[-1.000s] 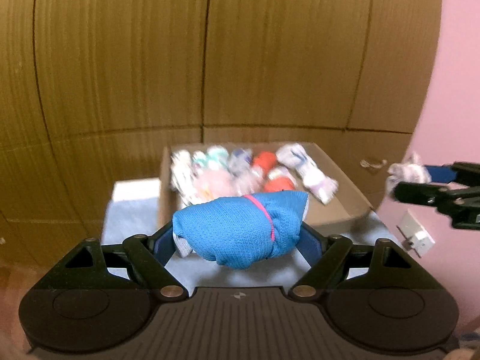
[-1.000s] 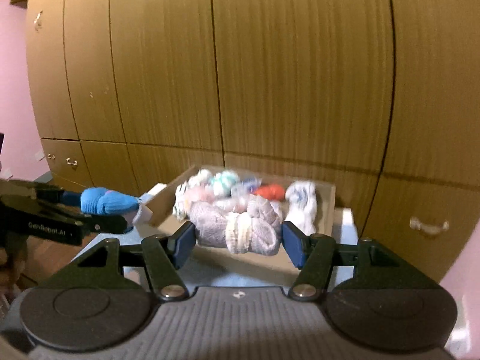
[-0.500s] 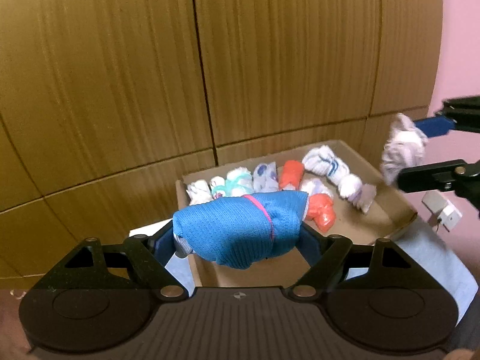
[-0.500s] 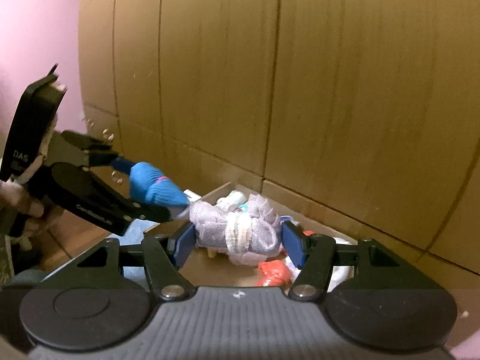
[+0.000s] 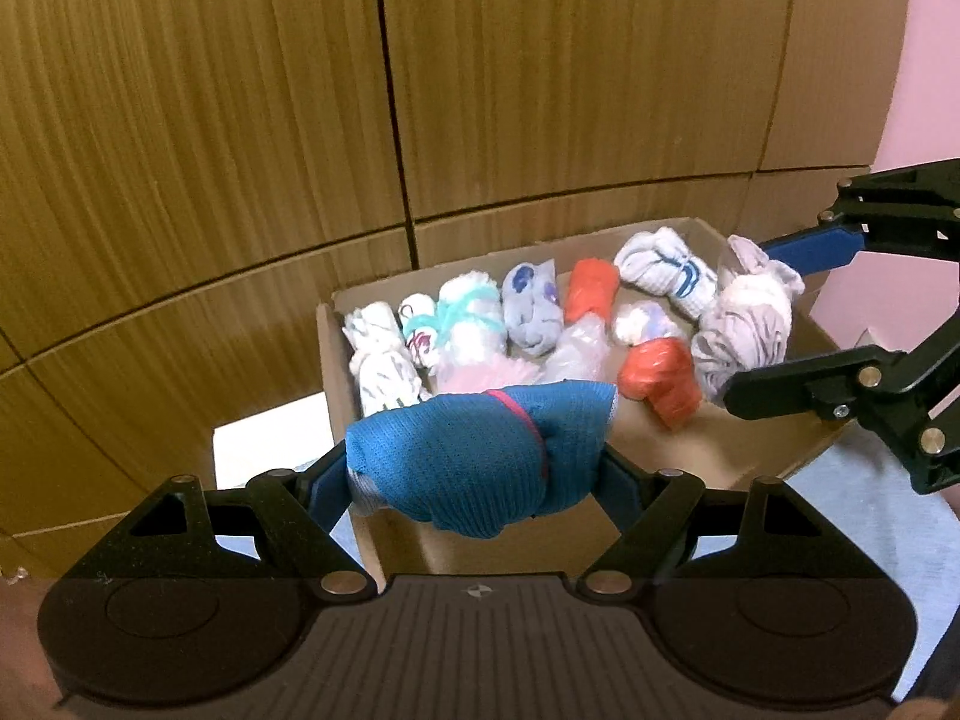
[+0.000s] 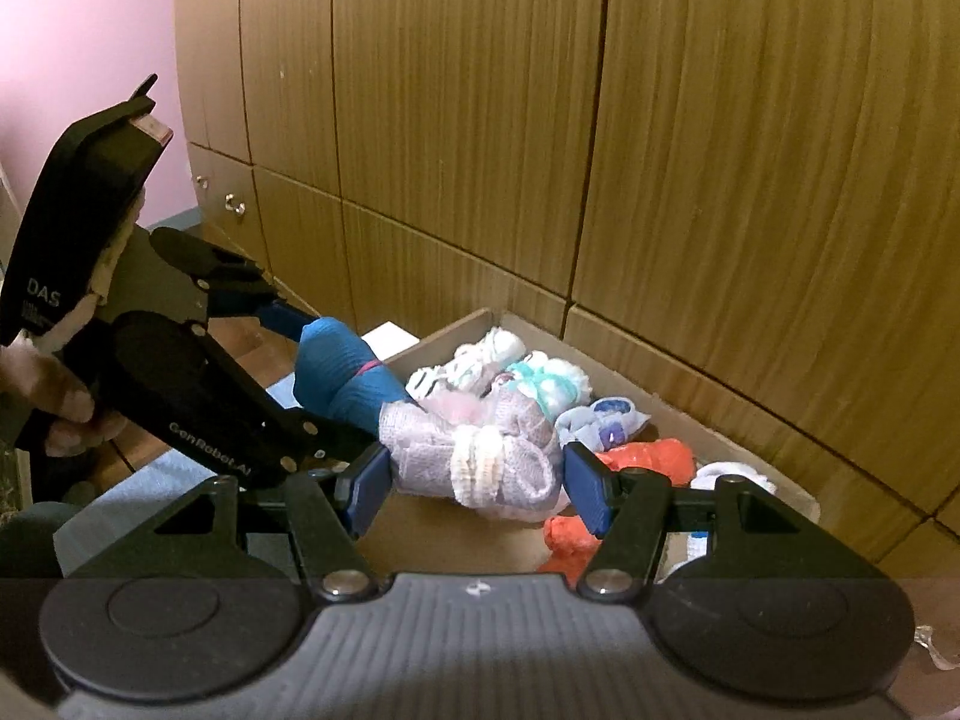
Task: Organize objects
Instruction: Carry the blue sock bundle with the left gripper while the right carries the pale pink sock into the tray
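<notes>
A: Item one, cardboard box point(image 5: 708, 450) on the grey-covered bench point(image 5: 870, 516), before the wooden cabinet doors point(image 5: 540, 90). Contents?

B: About ten rolled sock bundles point(image 5: 528, 312) already filed along the back; the front floor is bare. Judged mostly done.

A: Outstanding items?

B: Two. Blue sock bundle point(image 5: 480, 462), clamped in the left gripper point(image 5: 480, 480), jaws fairly wide around it, above the box's near-left corner. Lilac-grey sock bundle point(image 6: 480, 462), pinched in the right gripper point(image 6: 477, 480), jaws half-closed, over the box interior. Both await placing.
</notes>
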